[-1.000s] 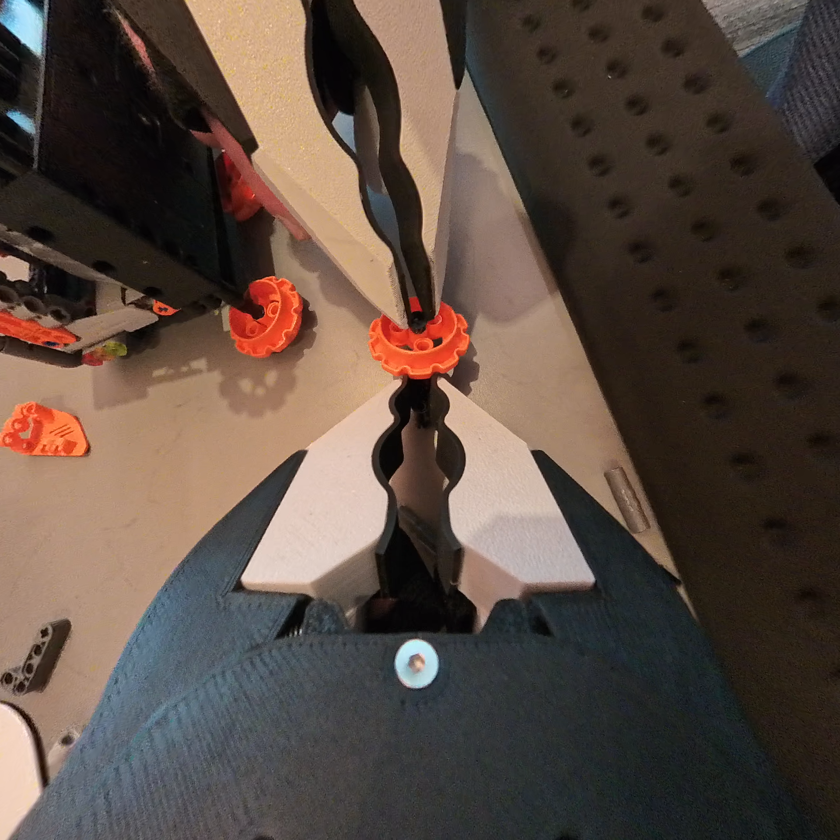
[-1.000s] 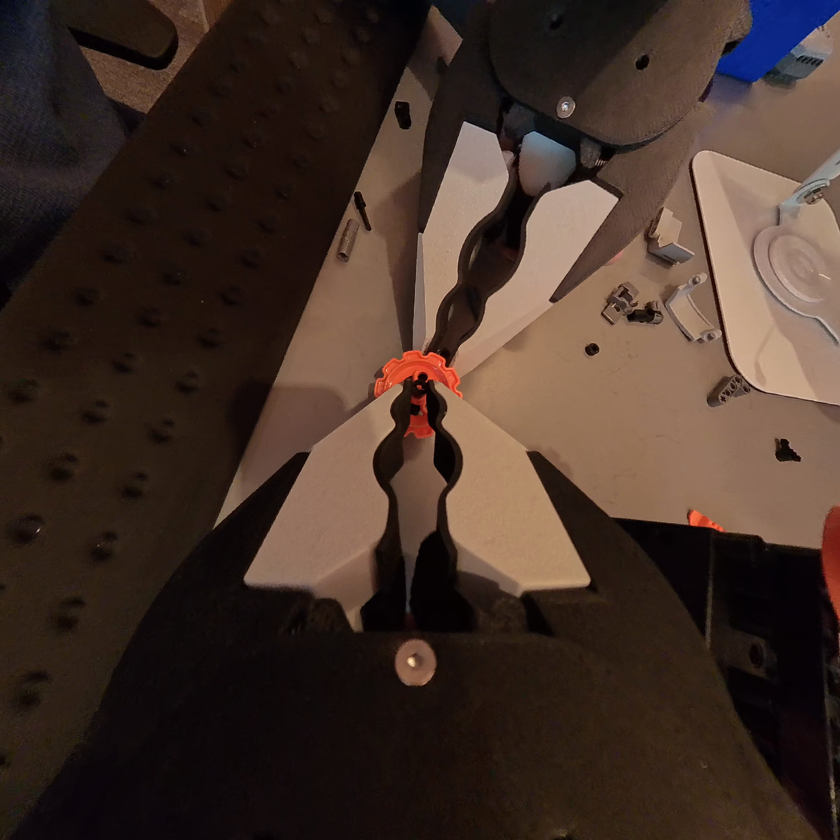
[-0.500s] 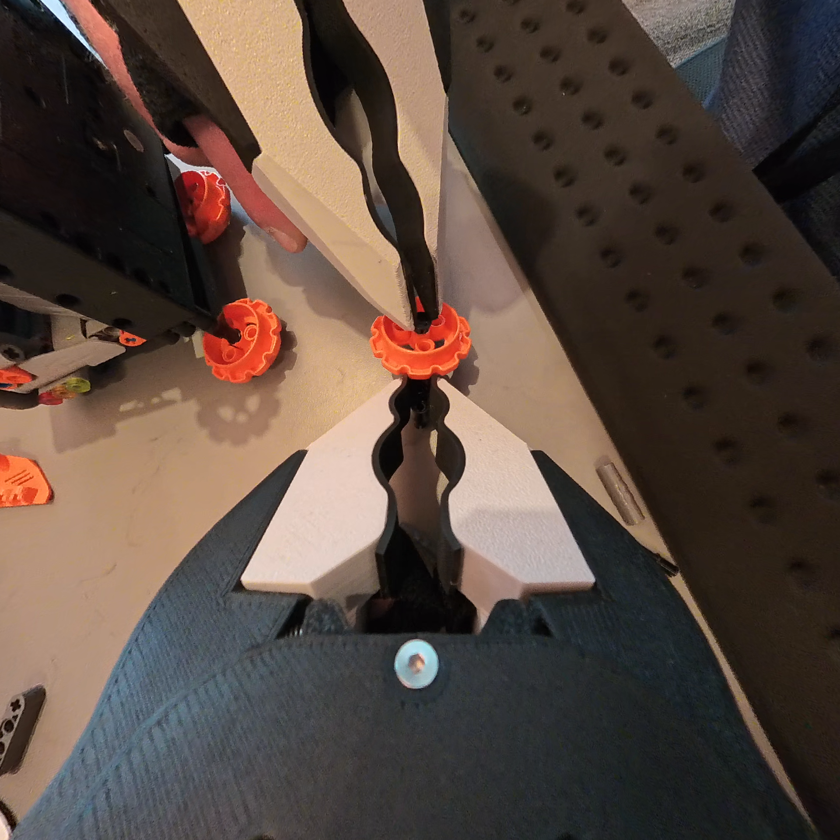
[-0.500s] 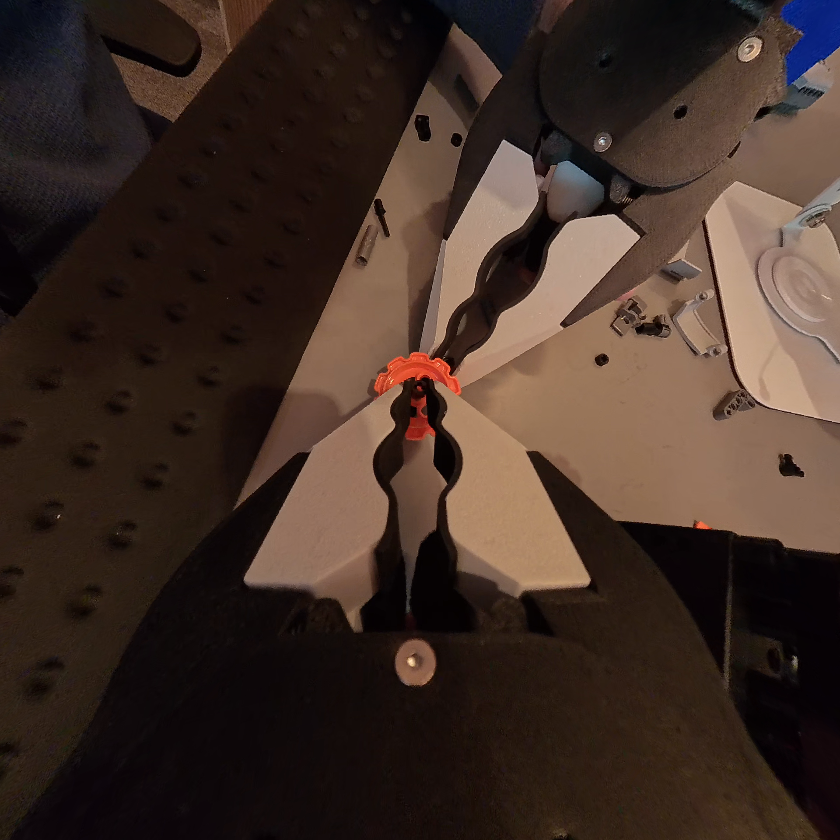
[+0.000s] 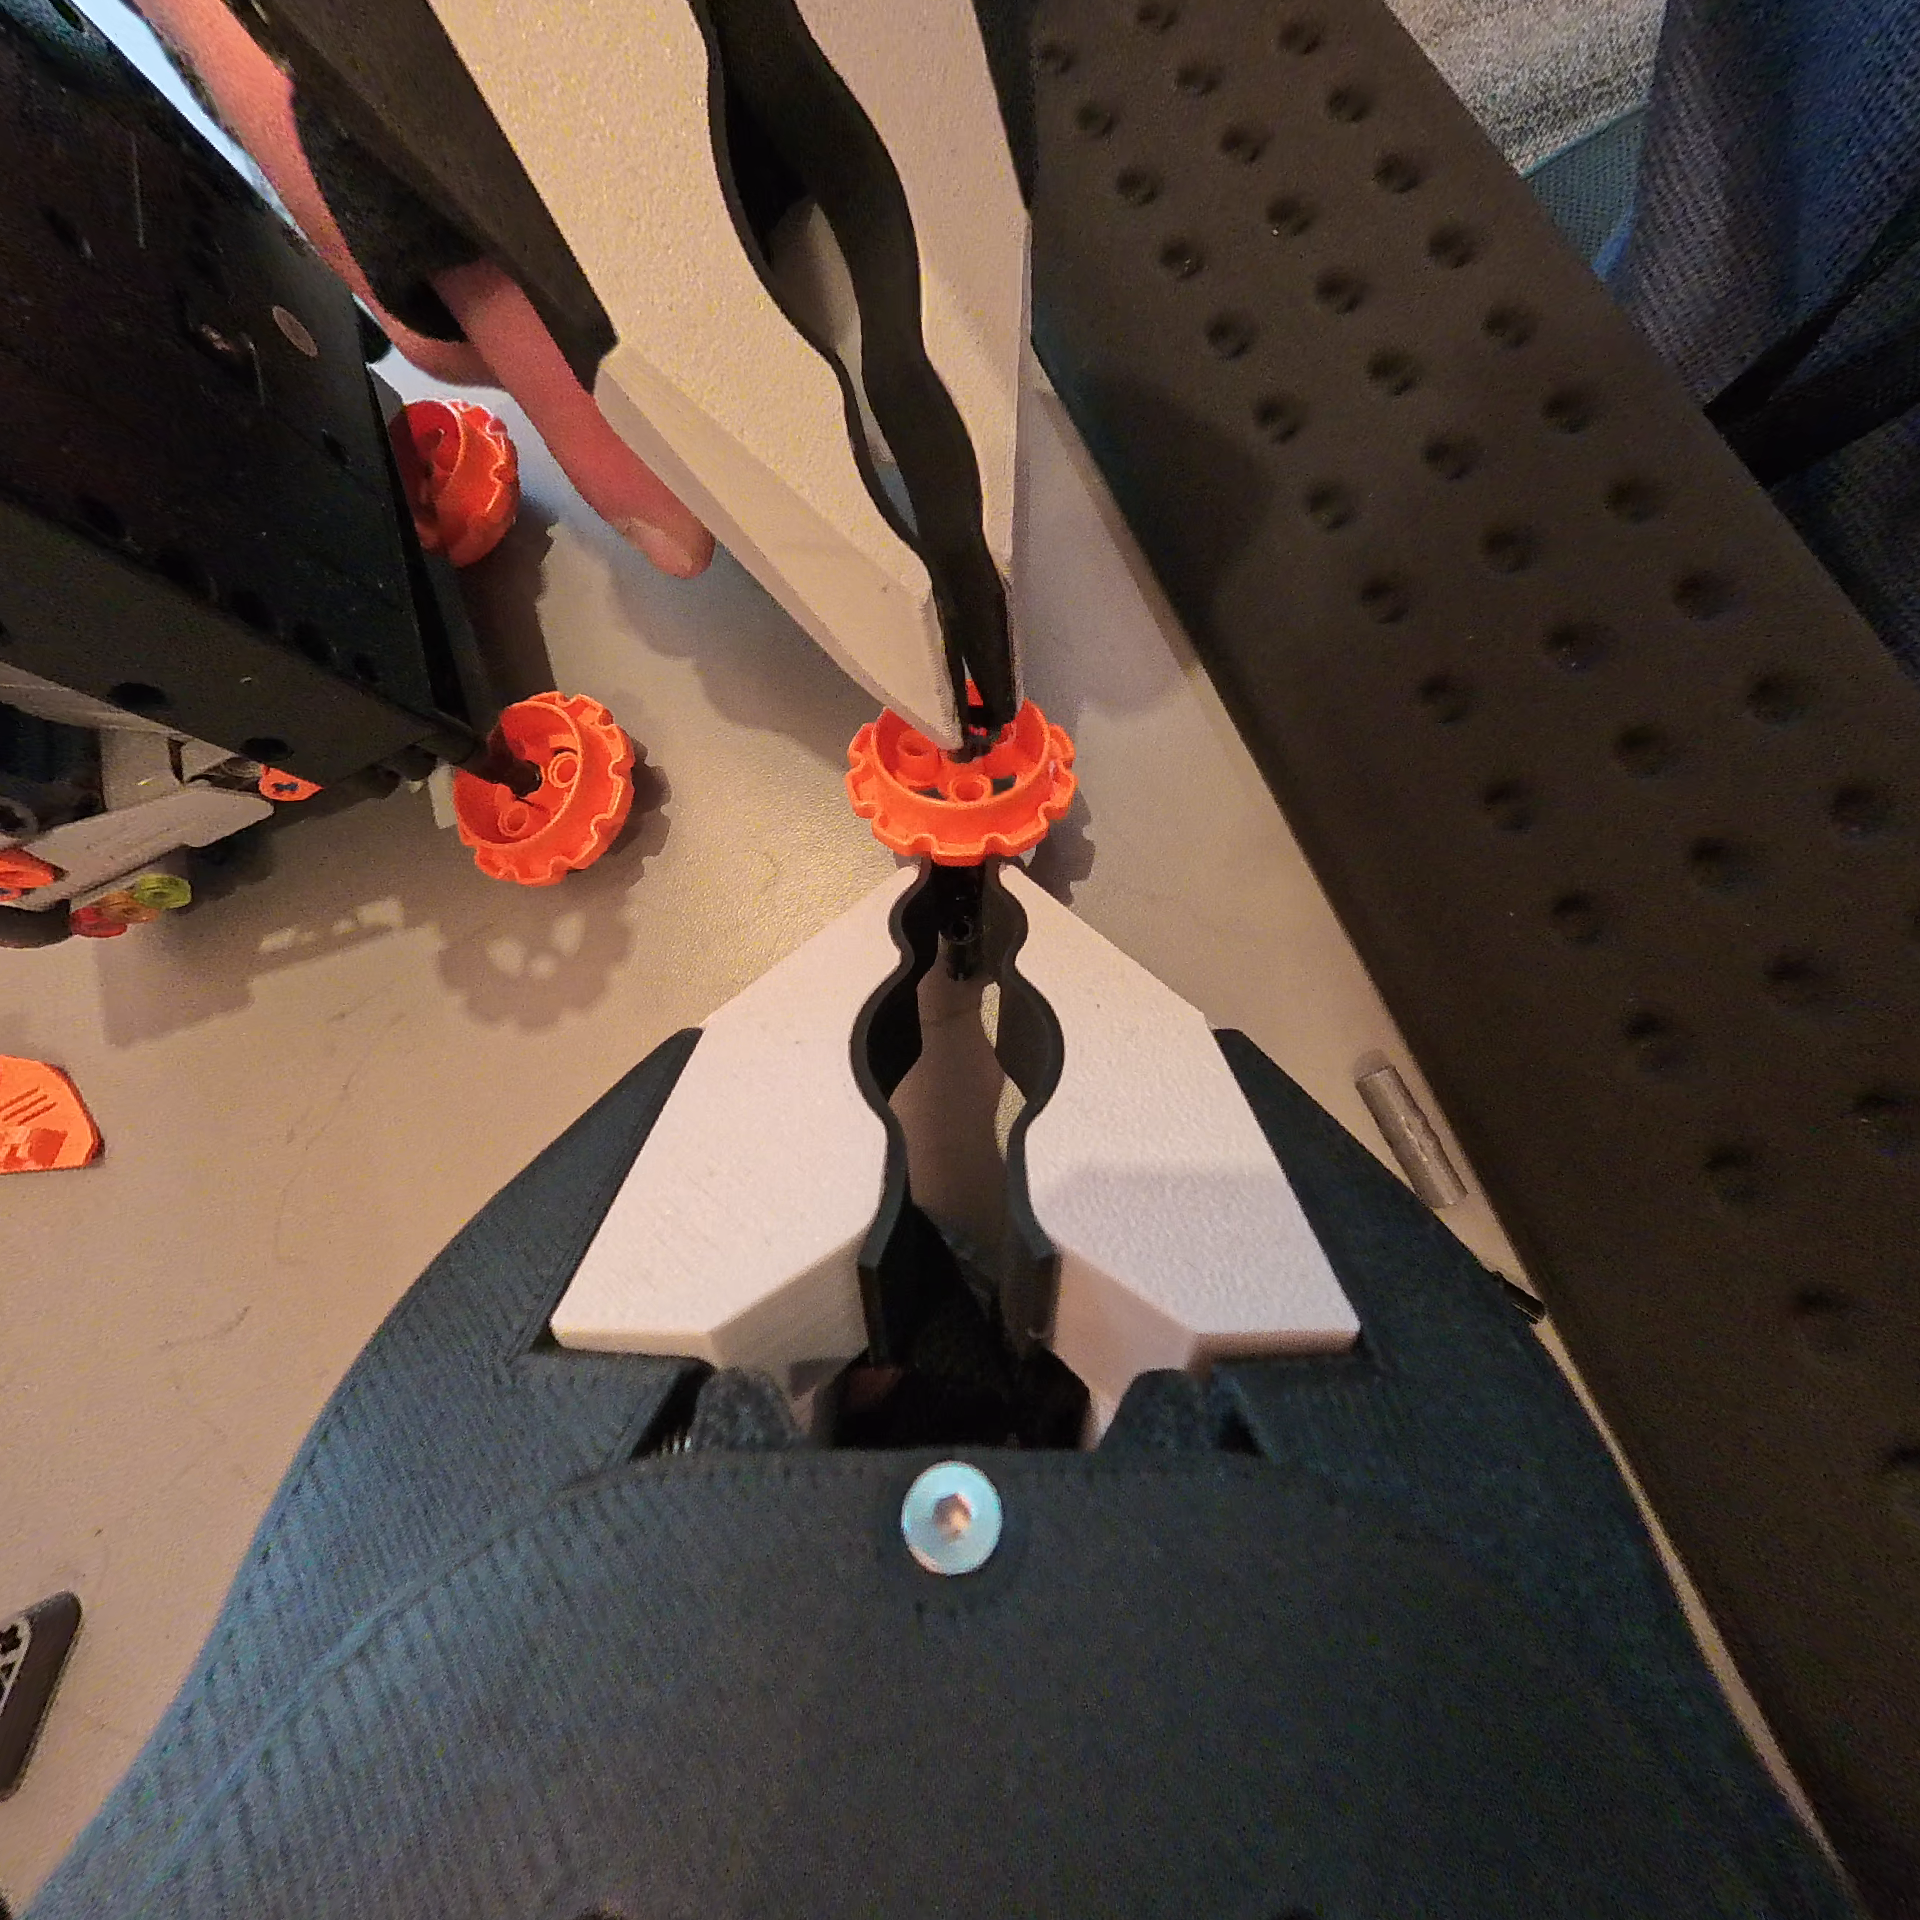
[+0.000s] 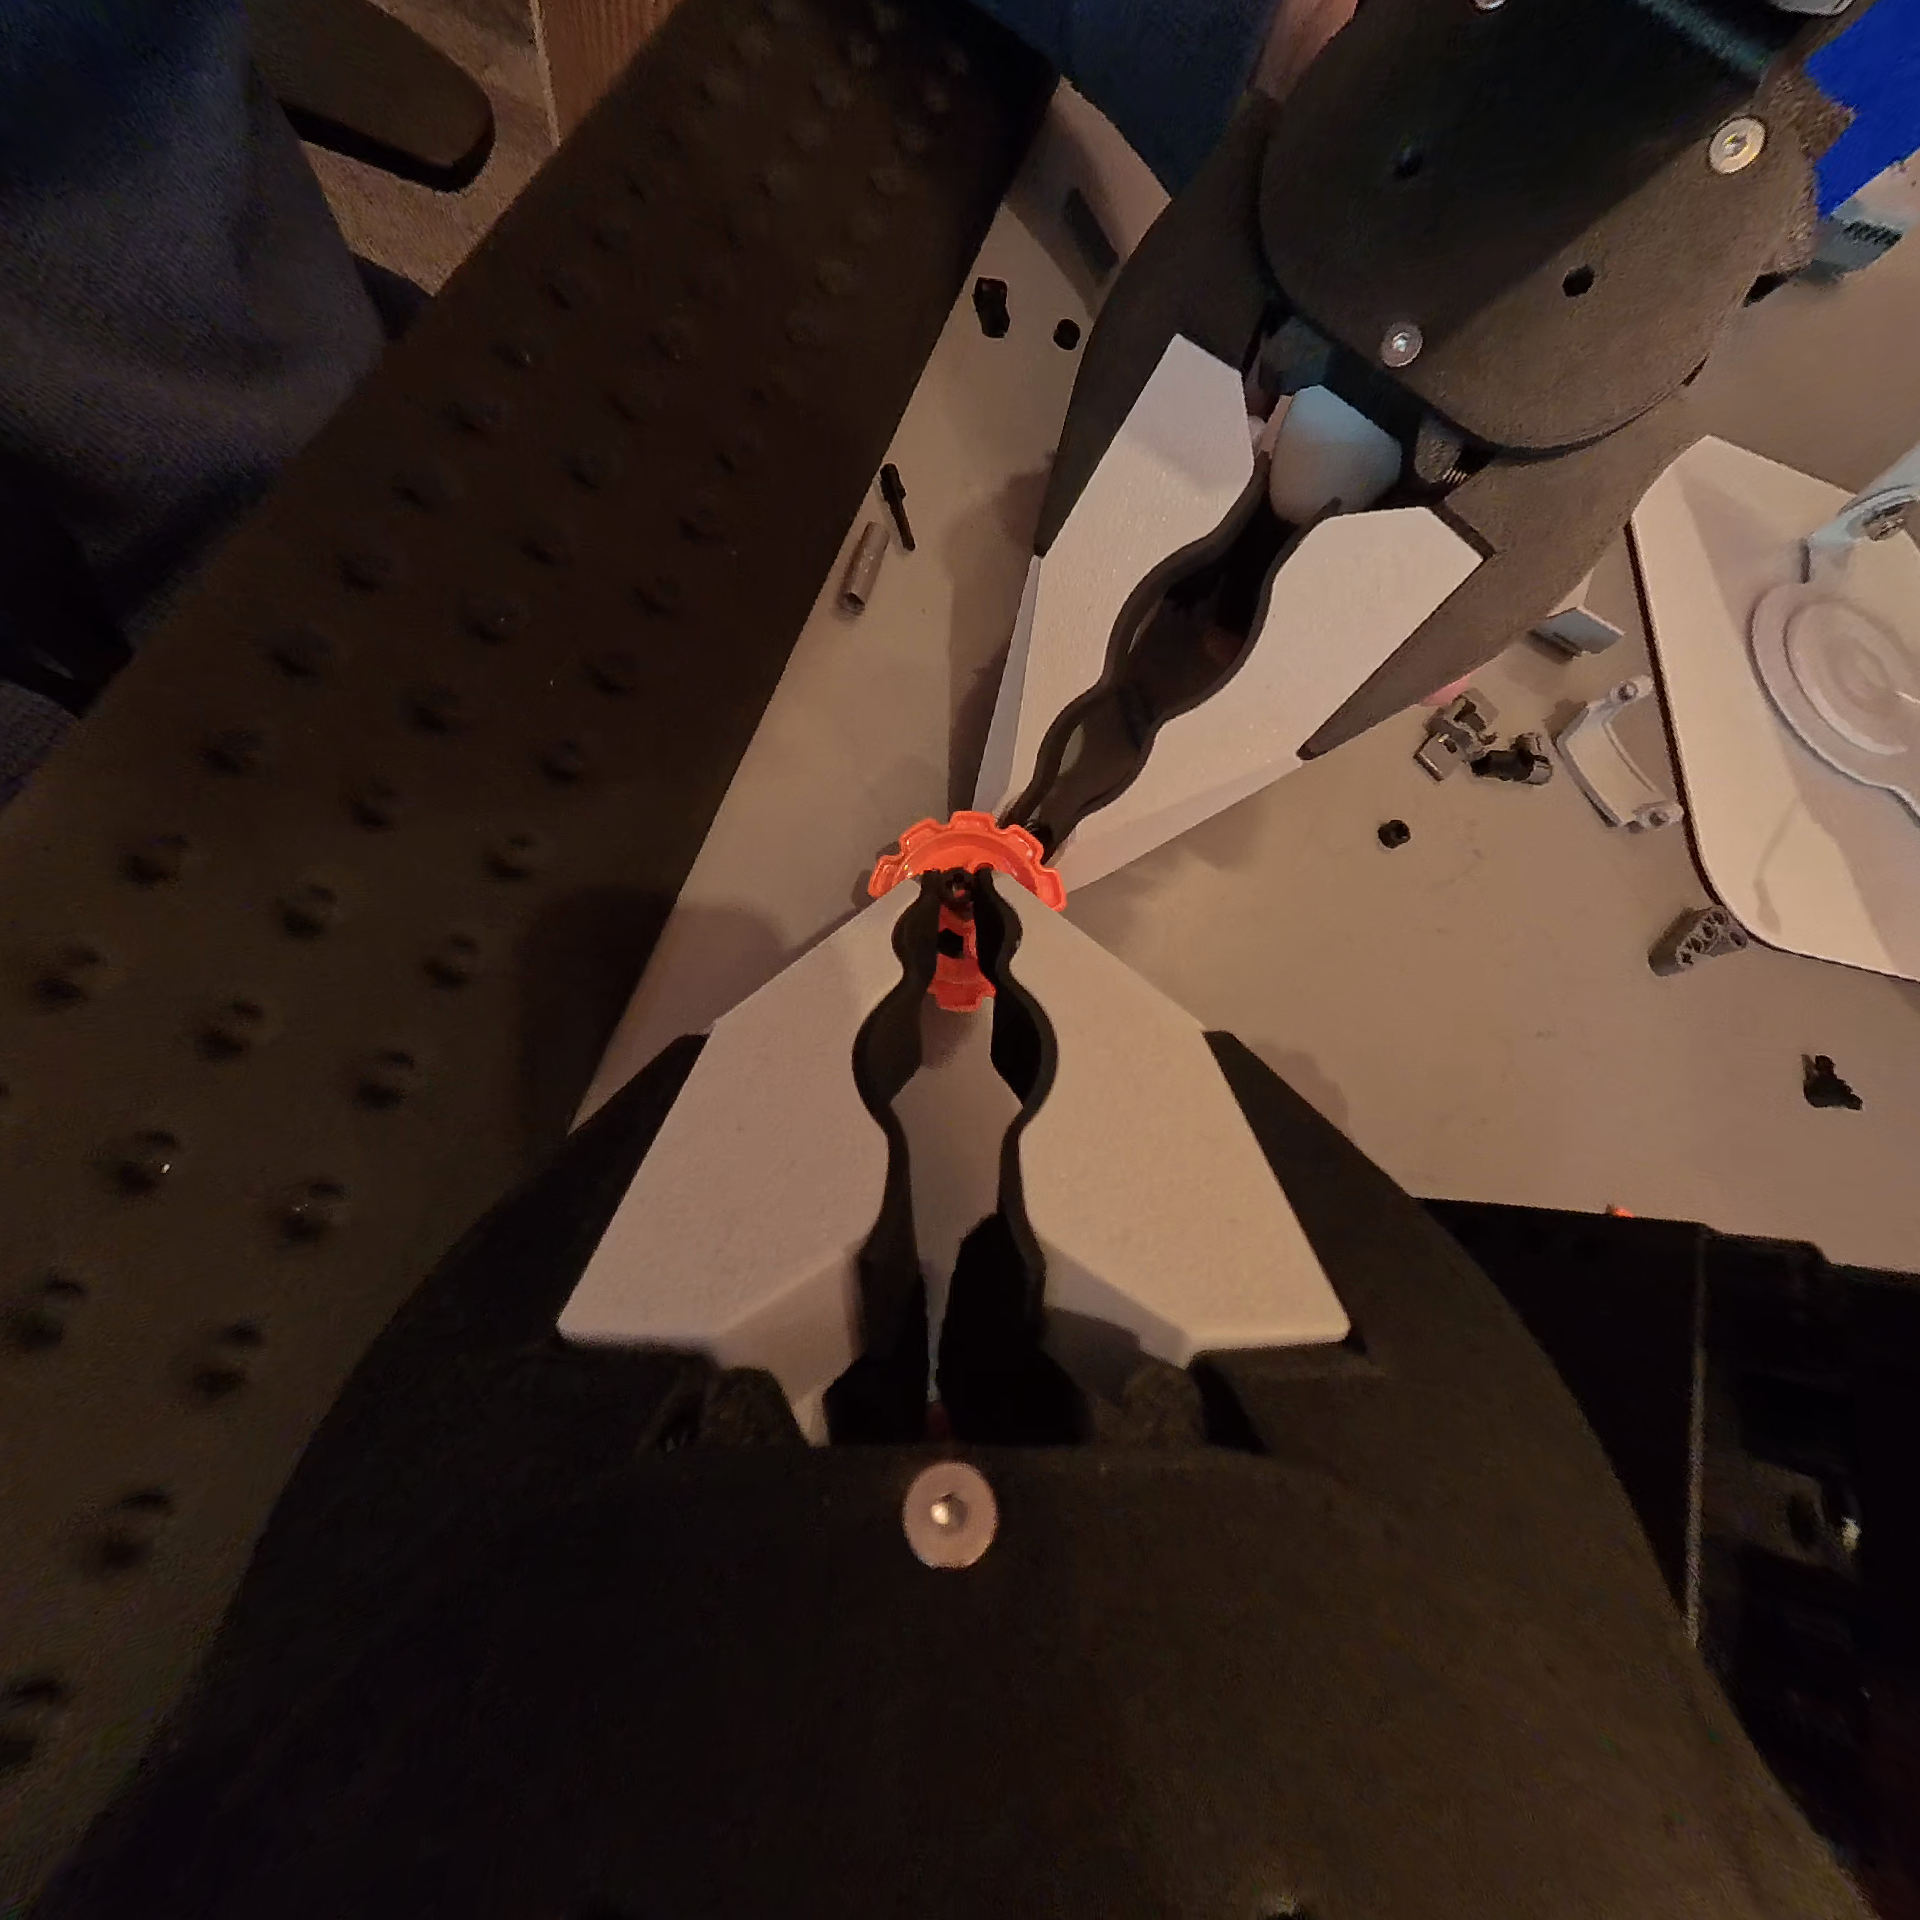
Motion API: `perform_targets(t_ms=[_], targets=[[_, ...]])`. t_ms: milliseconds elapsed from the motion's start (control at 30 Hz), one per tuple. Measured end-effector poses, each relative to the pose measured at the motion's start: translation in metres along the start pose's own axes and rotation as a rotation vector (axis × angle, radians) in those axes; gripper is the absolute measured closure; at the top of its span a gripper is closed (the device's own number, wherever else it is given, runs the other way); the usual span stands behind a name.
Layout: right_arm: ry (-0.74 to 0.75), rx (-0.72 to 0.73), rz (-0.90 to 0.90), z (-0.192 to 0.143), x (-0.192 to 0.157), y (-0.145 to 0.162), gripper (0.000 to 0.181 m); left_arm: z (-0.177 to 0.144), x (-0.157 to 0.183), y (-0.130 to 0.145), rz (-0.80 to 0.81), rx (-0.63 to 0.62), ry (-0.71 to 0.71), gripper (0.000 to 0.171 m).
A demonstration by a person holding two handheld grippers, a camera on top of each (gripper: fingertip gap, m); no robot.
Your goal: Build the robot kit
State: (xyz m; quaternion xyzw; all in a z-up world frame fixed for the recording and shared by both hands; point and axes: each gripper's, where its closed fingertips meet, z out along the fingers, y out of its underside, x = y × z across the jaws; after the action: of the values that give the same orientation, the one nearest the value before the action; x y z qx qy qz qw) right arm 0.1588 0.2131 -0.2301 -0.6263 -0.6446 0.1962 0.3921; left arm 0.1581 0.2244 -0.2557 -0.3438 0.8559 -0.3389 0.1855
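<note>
My left tool (image 5: pixel 961 883) grips a black pin (image 5: pixel 958 935) pushed into the orange wheel (image 5: pixel 958 795); my right tool (image 6: pixel 956 894) pinches that wheel's rim.

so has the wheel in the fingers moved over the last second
No, not noticeably: in the left wrist view the wheel lies as far from the grey pin by the black board as before.

Left gripper (image 5: pixel 961 904) and right gripper (image 6: pixel 956 909) face each other tip to tip, both with jaws nearly closed, each clamping a part between its fingertips.
</note>
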Motion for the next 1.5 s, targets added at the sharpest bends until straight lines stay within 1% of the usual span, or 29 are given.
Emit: perform_targets(t_ms=[533, 833, 1033, 1333, 1400, 1500], targets=[[-0.008, 0.024, -0.016, -0.001, -0.001, 0.001, 0.177, 0.001, 0.002, 0.0, 0.016, -0.004, 0.027, 0.164], [-0.032, 0.071, -0.008, 0.0, -0.008, -0.002, 0.176, 0.002, 0.009, -0.003, 0.042, -0.005, 0.132, 0.164], [-0.036, 0.107, -0.012, 0.0, -0.011, -0.003, 0.177, 0.003, 0.011, -0.004, 0.049, 0.002, 0.172, 0.164], [0.014, 0.084, -0.055, -0.001, -0.012, 0.0, 0.177, 0.004, 0.012, -0.005, 0.04, 0.017, 0.193, 0.164], [0.013, 0.098, -0.053, -0.001, -0.014, -0.001, 0.177, 0.005, 0.014, -0.007, 0.031, 0.029, 0.207, 0.164], [0.041, 0.09, -0.09, -0.001, -0.015, -0.003, 0.177, 0.006, 0.014, -0.007, 0.024, 0.035, 0.215, 0.164]])
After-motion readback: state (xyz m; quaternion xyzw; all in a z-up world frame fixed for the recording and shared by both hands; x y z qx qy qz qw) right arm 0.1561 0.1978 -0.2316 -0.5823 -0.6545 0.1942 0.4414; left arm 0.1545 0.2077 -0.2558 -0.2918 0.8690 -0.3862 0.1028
